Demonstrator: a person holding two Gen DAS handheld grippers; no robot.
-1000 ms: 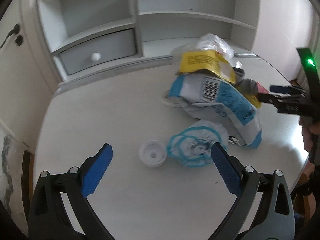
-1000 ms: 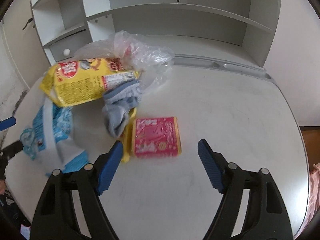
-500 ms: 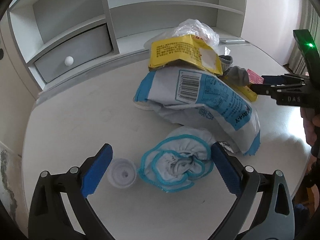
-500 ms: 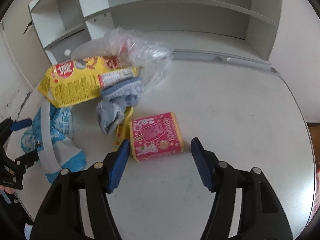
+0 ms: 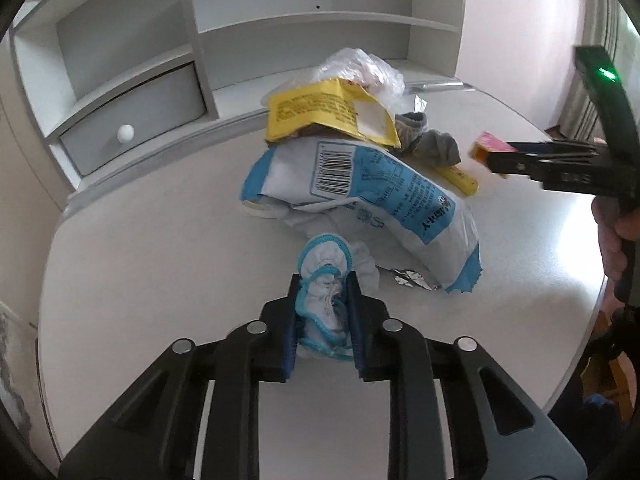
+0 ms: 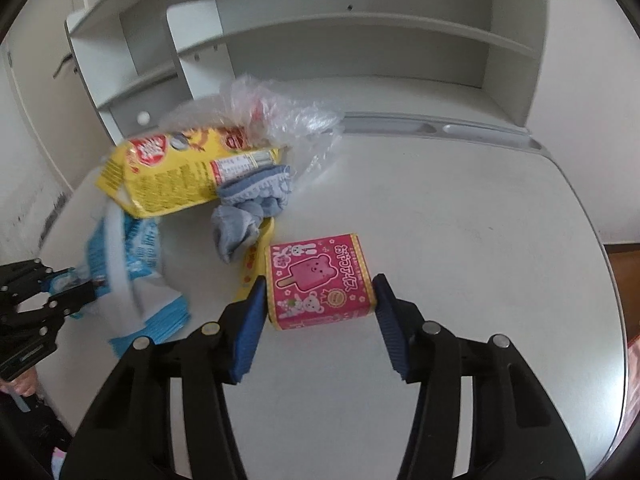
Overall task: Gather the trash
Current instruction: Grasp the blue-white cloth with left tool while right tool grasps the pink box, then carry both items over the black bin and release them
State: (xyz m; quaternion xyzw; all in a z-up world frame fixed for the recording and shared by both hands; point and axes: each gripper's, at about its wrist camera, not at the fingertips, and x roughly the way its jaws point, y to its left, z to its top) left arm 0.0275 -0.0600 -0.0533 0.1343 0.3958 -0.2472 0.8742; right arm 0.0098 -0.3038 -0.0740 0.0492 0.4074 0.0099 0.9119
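Note:
My left gripper (image 5: 322, 292) is shut on a white cloth with a turquoise hem (image 5: 326, 276), held just above the white table (image 5: 160, 264). My right gripper (image 6: 318, 294) is shut on a pink ice-cream box (image 6: 320, 280), its pads against both sides; the box also shows in the left wrist view (image 5: 490, 148). Behind lie a blue and white bag (image 5: 372, 184), a yellow snack bag (image 5: 328, 116), a grey sock (image 6: 252, 208), a clear plastic bag (image 6: 288, 112) and a yellow wrapper (image 5: 460, 176).
A white shelf unit with a grey drawer (image 5: 132, 120) stands along the back of the table. A scrap of foil (image 5: 408, 280) lies by the blue bag. The table's rounded edge (image 5: 580, 332) runs at the right.
My left gripper closed on the turquoise-hemmed cloth; the small white cap is out of view. My right gripper moved forward and closed on the pink box.

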